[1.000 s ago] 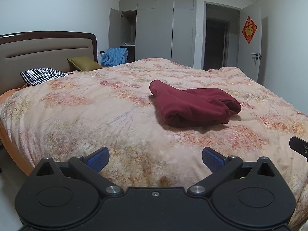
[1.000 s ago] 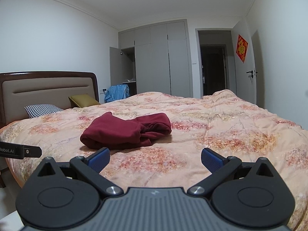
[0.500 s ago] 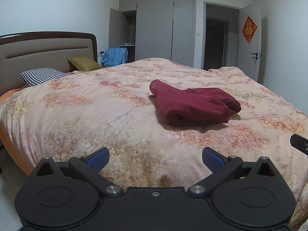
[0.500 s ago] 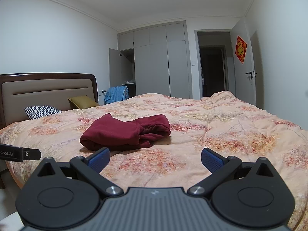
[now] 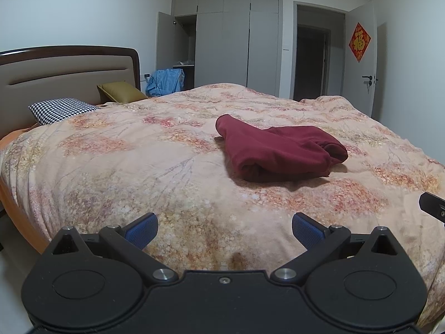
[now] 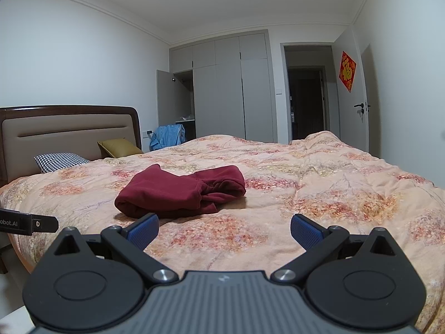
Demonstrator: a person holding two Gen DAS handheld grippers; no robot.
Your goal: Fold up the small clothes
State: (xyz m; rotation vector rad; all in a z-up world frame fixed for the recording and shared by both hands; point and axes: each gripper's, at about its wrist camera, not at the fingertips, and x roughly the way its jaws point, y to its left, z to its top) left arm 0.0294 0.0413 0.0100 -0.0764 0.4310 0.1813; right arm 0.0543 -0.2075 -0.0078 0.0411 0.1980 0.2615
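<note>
Both of our hand-held grippers hung over the near edge of the bed, and neither gripped anything. Our left gripper [image 5: 224, 228] had its blue-padded fingers [image 5: 141, 228] spread wide apart, with only the quilt showing between them. Our right gripper [image 6: 224, 229] stood the same way, its blue pads [image 6: 306, 231] released and far from each other.

We saw the dark red, soft garment [image 5: 278, 150] lying in a loose, rumpled fold on the peach floral quilt [image 5: 139, 161], about midway between the near edge and the far edge of the bed. It lay well ahead of our left gripper and off to that gripper's right side. From the right wrist camera the same garment [image 6: 178, 192] sat just beyond the left finger, apart from it.

At the head of the bed we noted a brown-framed beige padded headboard [image 5: 66, 75], a black-and-white houndstooth pillow [image 5: 61, 108] and an olive-gold cushion [image 5: 119, 90]. Beyond the far edge stood a grey wardrobe [image 5: 236, 39] with one door open, and a blue cloth [image 5: 165, 80] hung beside it.
</note>
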